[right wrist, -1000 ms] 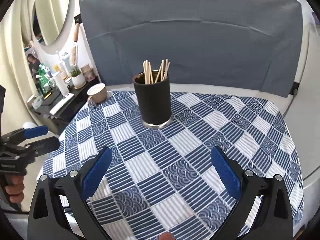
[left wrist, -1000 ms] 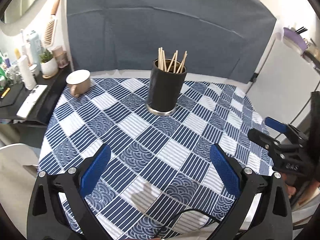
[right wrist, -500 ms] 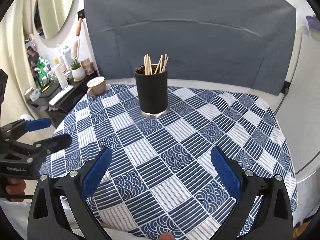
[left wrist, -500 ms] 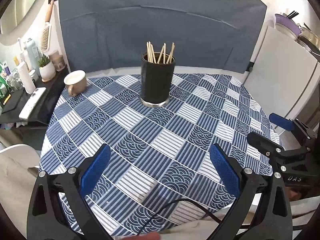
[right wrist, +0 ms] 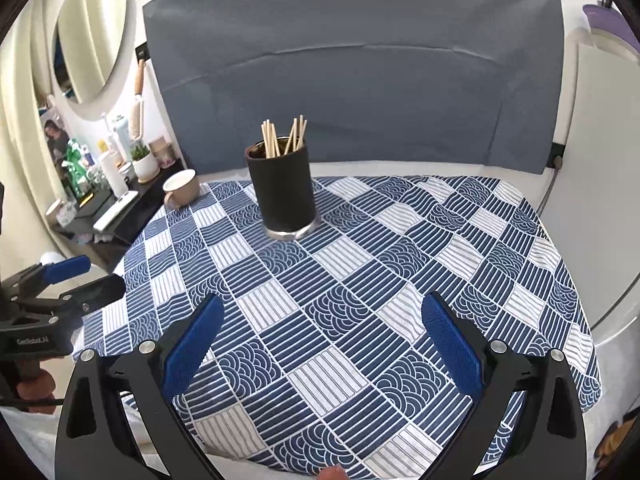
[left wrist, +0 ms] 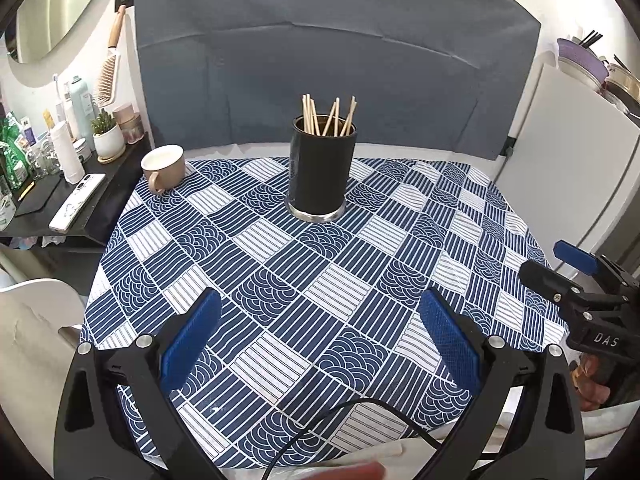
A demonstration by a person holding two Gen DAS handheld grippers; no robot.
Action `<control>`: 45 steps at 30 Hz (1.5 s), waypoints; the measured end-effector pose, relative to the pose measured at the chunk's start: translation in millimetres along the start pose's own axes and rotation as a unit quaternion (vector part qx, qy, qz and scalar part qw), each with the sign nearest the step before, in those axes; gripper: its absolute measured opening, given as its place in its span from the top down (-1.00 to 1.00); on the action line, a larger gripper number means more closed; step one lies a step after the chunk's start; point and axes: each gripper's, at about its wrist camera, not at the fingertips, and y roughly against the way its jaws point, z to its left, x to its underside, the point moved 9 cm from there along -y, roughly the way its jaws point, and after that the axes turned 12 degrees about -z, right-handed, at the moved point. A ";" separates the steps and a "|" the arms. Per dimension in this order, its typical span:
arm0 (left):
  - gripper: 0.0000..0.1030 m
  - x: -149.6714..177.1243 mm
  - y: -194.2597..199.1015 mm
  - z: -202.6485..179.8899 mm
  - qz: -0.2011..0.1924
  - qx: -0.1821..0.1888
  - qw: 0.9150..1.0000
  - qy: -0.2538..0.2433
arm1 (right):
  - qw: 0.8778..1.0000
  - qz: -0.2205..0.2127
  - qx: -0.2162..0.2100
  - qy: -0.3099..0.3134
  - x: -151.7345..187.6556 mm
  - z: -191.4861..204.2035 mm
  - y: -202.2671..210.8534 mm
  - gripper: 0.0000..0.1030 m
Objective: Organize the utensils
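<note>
A black cylindrical holder (left wrist: pixel 321 172) (right wrist: pixel 282 190) stands upright near the far middle of the table, with several wooden chopsticks (left wrist: pixel 329 117) (right wrist: pixel 283 138) sticking out of it. My left gripper (left wrist: pixel 320 332) is open over the table's near edge, nothing between its blue pads. My right gripper (right wrist: pixel 320 334) is likewise open and empty above the near edge. Each gripper shows in the other's view: the right one (left wrist: pixel 560 262) at the right, the left one (right wrist: pixel 86 274) at the left, both open.
The table wears a blue-and-white patterned cloth (left wrist: pixel 280 272) (right wrist: pixel 360 280). A beige mug (left wrist: pixel 163 167) (right wrist: pixel 182 189) sits at its far left corner. A dark side shelf (left wrist: pixel 60 196) with bottles, a plant pot and a remote stands left. A white cabinet (left wrist: pixel 580 160) is right. A grey backdrop hangs behind.
Both grippers have pulled back and up from the table, so the holder looks farther away and more of the cloth shows. Both stay open and empty.
</note>
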 end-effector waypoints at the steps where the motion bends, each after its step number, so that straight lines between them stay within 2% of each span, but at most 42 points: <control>1: -0.88 0.2 0.4 -0.5 -0.001 0.000 1.000 0.001 | 1.000 -0.001 0.000 0.000 -0.4 -1.0 0.4 -0.84; 14: -0.88 6.7 4.3 -14.1 -0.001 0.009 1.000 0.019 | 1.000 0.002 -0.020 0.006 3.1 -11.4 4.9 -0.84; 32: -0.89 27.0 15.7 -26.7 0.006 -0.033 0.997 0.064 | 0.998 0.009 -0.057 0.039 7.6 -23.5 10.7 -0.84; 45: -0.88 42.3 29.5 -36.3 0.007 -0.064 0.995 0.079 | 0.995 0.018 -0.084 0.059 12.2 -25.7 10.6 -0.84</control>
